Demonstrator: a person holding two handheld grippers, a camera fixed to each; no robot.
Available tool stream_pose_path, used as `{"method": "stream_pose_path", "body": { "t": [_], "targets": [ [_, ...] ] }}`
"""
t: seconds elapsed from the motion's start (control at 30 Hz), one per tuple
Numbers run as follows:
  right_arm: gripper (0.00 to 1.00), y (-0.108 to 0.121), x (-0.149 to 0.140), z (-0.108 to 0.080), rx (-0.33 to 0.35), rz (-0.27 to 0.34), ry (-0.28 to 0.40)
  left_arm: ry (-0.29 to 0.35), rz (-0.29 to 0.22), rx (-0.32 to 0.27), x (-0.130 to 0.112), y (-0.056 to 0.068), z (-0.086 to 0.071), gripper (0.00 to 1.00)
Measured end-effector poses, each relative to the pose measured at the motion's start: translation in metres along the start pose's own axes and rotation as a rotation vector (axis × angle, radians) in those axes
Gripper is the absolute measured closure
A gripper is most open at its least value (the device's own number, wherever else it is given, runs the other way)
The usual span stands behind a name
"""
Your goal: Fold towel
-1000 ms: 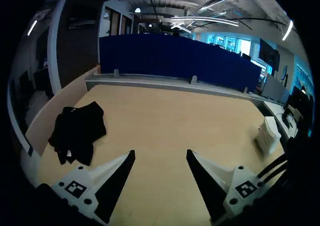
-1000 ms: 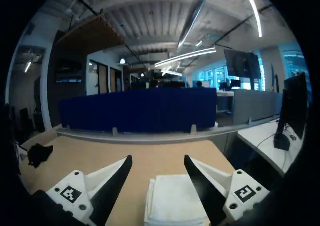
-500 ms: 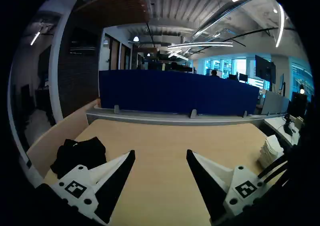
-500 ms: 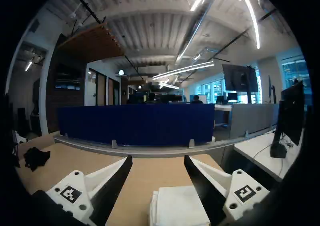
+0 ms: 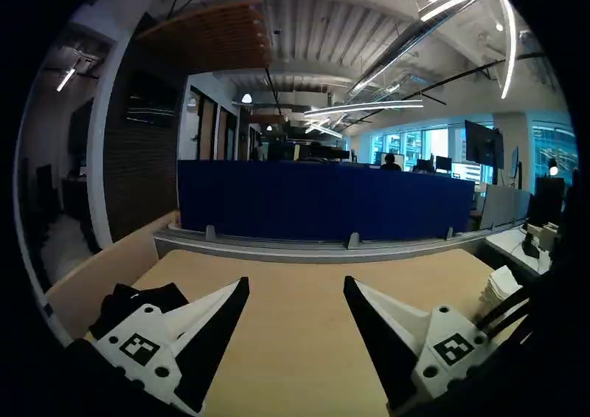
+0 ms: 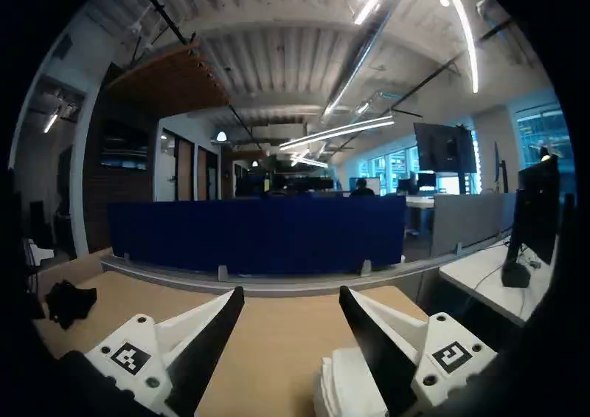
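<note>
item 1, left gripper view, far left: black cloth (image 5: 136, 299), crumpled in a heap on the table (image 5: 295, 336) near its left edge, partly hidden behind my left finger. i took it for the towel to fold. nothing gripped it.
item 2, centre: left gripper (image 5: 295, 280), fingers spread wide and empty, held above the wood and aimed level at the blue partition (image 5: 324, 199) rather than down.
item 3, far right: stack of white towels (image 5: 500, 288), already folded, by the right edge.
item 4, right gripper view, far left: black cloth (image 6: 70, 302), well apart from this tool.
item 5, centre: right gripper (image 6: 289, 291), fingers likewise spread and empty.
item 6, low, right of centre: stack of white towels (image 6: 339, 384), just beside my right finger. whether they touched i could not tell.
risks, as i judged them:
- both cameras faced the room, so a descent begun from there could miss a corner and bunch the heap.
- a pinch through several layers would lift a lump, not an edge.
- the right gripper, swung across, could clip the stack and topple it.
- the heap, lying near the edge, could be dragged off the table.
</note>
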State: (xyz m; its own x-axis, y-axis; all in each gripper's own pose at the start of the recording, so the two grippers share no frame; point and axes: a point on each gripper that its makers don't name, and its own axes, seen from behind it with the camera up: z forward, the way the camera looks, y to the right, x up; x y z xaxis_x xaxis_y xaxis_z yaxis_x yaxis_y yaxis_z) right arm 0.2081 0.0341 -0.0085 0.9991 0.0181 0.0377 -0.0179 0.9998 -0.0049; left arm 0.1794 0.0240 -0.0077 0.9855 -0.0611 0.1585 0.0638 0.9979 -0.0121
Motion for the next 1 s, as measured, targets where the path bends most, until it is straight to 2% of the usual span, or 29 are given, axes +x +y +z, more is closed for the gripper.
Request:
{"method": "stream_pose_path", "body": {
  "t": [0.17, 0.47, 0.67, 1.0],
  "targets": [
    [0.0, -0.021, -0.004, 0.001, 0.007, -0.028, -0.011, 0.016, -0.003, -0.001, 0.003, -0.002, 0.005, 0.05],
    [0.0, -0.036, -0.007, 0.001, -0.018, -0.066, -0.02, 0.049, -0.012, -0.005, 0.003, -0.009, 0.011, 0.05],
    [0.0, -0.044, -0.015, 0.001, -0.028, -0.058, -0.026, 0.058, 0.004, -0.022, -0.011, -0.01, 0.014, 0.05],
    [0.0, -0.067, -0.031, -0.003, 0.006, -0.08, -0.029, 0.083, 0.023, -0.001, -0.05, -0.021, 0.022, 0.05]
  ]
}}
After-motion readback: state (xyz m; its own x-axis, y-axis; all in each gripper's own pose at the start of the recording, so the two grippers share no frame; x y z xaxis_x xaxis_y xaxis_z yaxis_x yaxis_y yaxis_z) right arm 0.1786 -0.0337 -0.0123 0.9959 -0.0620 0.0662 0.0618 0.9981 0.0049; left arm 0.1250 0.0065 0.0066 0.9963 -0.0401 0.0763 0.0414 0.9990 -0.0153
